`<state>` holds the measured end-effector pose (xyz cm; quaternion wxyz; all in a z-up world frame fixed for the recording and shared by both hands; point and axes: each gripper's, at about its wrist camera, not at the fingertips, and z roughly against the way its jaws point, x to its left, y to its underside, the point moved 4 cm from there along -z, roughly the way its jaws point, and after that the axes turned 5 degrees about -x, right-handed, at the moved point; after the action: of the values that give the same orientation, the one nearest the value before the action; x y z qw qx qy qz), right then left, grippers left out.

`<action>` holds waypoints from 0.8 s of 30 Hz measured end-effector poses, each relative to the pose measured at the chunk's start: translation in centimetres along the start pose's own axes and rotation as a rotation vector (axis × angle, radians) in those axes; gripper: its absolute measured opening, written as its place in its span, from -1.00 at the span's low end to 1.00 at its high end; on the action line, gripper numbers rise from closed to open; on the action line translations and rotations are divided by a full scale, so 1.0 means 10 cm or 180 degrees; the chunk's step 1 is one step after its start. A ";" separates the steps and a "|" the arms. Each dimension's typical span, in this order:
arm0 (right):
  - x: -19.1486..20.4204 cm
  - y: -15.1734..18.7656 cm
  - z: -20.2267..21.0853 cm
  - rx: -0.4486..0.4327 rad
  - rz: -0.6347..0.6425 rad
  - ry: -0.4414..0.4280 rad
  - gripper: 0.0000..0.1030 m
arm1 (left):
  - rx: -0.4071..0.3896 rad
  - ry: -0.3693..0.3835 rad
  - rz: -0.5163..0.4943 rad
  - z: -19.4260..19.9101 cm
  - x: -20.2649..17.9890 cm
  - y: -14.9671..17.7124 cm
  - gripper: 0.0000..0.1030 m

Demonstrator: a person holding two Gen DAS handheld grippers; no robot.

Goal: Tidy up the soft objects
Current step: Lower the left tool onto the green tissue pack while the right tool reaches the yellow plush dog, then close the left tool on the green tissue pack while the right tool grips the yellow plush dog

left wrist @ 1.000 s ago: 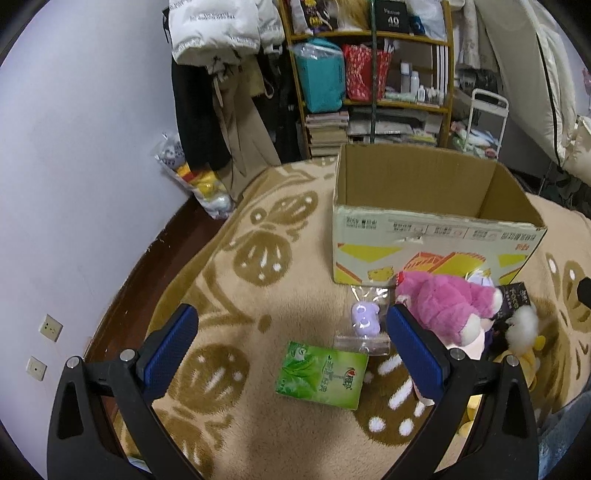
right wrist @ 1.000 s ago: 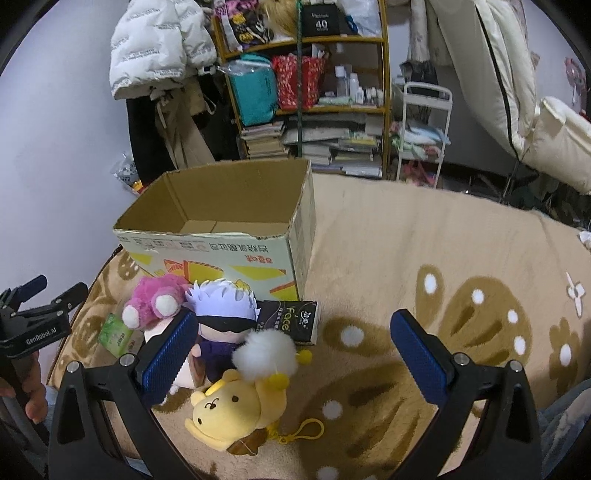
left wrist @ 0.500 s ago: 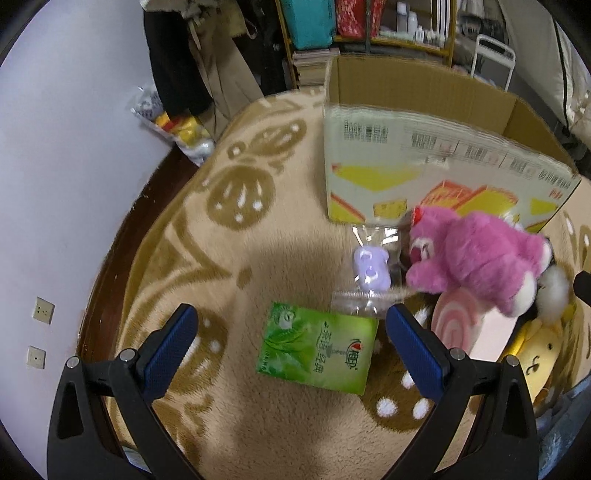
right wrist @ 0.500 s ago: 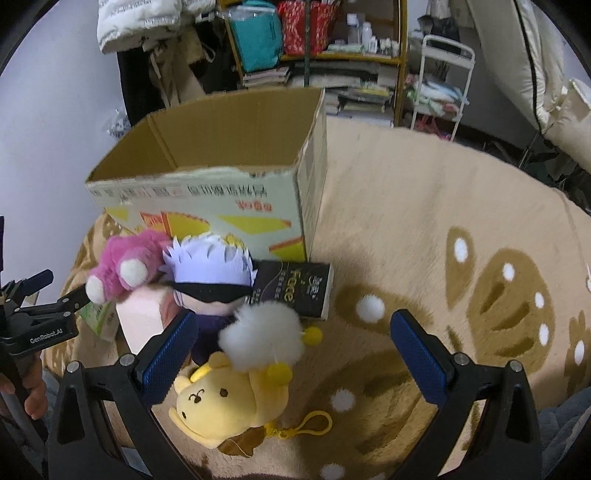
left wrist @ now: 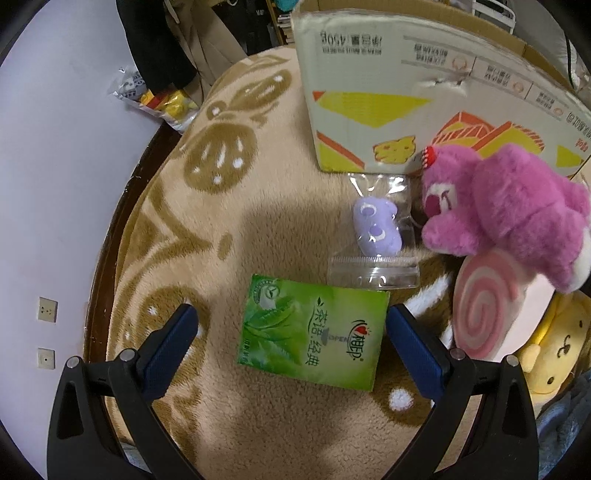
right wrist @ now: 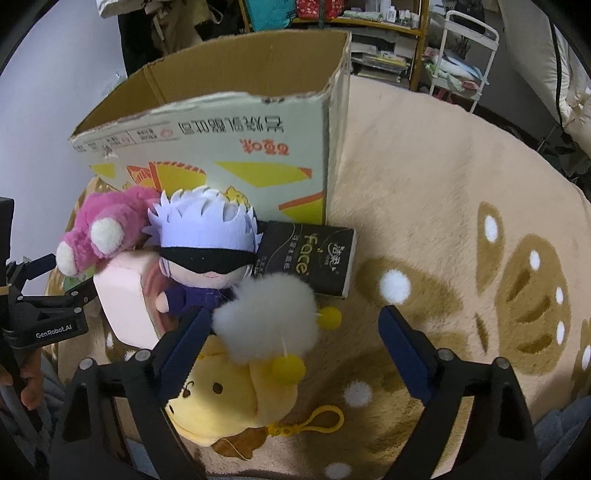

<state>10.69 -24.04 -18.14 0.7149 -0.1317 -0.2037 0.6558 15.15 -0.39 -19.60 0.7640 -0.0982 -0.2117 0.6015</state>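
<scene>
My left gripper (left wrist: 290, 332) is open and empty, its fingers on either side of a green tissue pack (left wrist: 314, 332) lying flat on the blanket. Beyond it lie a small purple plush in a clear bag (left wrist: 376, 230), a pink bear (left wrist: 506, 210) and a pink swirl cushion (left wrist: 487, 317). My right gripper (right wrist: 291, 332) is open and empty over a white pompom (right wrist: 267, 319) and a yellow plush (right wrist: 229, 398). A white-haired doll (right wrist: 207, 243) and a black tissue pack (right wrist: 310, 254) lie behind. The open cardboard box (right wrist: 221, 122) stands beyond the toys.
Everything rests on a beige blanket with brown patterns (right wrist: 461, 206). A wall with sockets (left wrist: 48, 310) is at the left. Shelves and hanging clothes (right wrist: 332, 11) stand behind the box. The left gripper's handle (right wrist: 44, 317) shows in the right wrist view.
Both grippers have moved down and forward toward the toys. The left now straddles the green pack; the right is close over the pompom and yellow plush. Both stayed open.
</scene>
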 end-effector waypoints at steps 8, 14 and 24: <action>0.00 0.02 -0.12 0.0145 -0.0055 -0.0149 0.40 | 0.0097 -0.0011 -0.0031 -0.12 -0.03 0.01 0.95; 0.05 0.01 -0.15 0.0144 -0.0034 -0.0203 0.20 | 0.0132 0.0041 0.0007 -0.21 0.02 0.00 0.87; 0.06 -0.03 -0.15 0.0133 -0.0094 -0.0356 -0.22 | 0.0062 0.0198 0.0041 -0.19 0.02 -0.02 0.45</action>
<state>11.70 -23.39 -19.21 0.7147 -0.0769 -0.2315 0.6556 16.23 -0.06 -21.16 0.7673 -0.1108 -0.1814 0.6050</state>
